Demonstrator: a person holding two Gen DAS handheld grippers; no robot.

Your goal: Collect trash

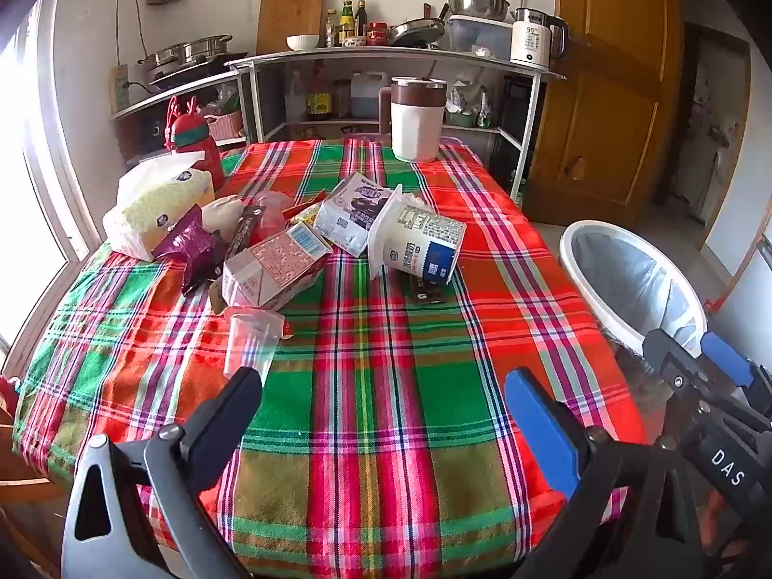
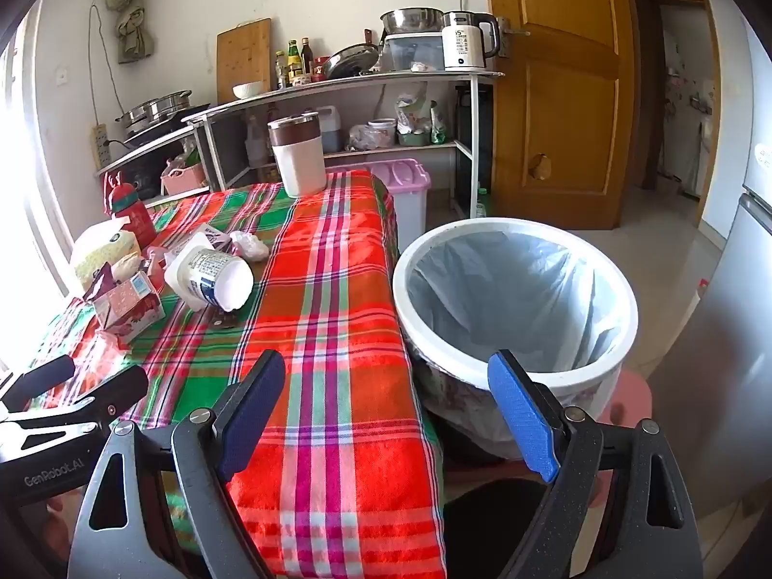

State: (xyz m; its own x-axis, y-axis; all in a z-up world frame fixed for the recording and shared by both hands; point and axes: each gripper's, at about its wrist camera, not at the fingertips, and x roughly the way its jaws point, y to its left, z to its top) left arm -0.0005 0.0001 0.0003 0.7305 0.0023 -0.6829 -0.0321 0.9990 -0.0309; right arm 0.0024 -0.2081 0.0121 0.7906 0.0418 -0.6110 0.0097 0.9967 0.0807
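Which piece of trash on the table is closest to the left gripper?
The clear plastic cup, just beyond the left hand-held gripper; the cartons lie farther back.

White letters "DAS" stand on the black body of the right tongs (image 1: 723, 371), seen at the edge of the left wrist view. "GenRobot.AI" is printed along the black body of the left tongs (image 2: 72, 386), low in the right wrist view. The white kettle (image 2: 465, 43) on the shelf (image 2: 366, 79) bears the number "55". Print on the tub (image 1: 422, 241) and carton (image 1: 275, 265) is too small to read.
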